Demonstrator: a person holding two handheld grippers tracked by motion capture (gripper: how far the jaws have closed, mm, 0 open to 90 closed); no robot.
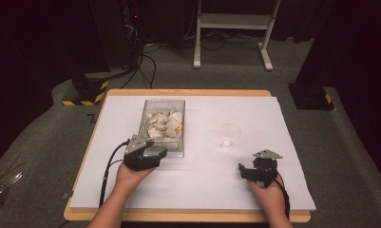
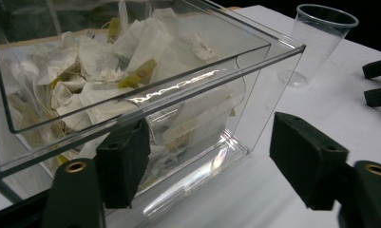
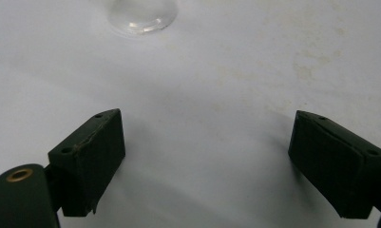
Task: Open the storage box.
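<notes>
A clear plastic box (image 1: 162, 127) holding several white tea bags (image 1: 165, 124) stands on the white table sheet, left of centre. To its right stands an empty clear plastic cup (image 1: 230, 136). My left gripper (image 1: 147, 154) sits at the box's near edge, open, with nothing between its jaws; in the left gripper view the box (image 2: 254, 80) and its tea bags (image 2: 98, 71) are right ahead, with the cup (image 2: 319, 35) beyond. My right gripper (image 1: 245, 171) rests open near the front right, below the cup; the right gripper view catches the cup's base (image 3: 141, 15) at the top.
The white sheet (image 1: 283, 161) covers a wooden table (image 1: 188, 216). Beyond it lie grey carpet, a black stand with yellow-black tape (image 1: 86, 90), cables, and a white desk frame (image 1: 233, 28). In the left gripper view the other gripper's jaws stand at the right edge.
</notes>
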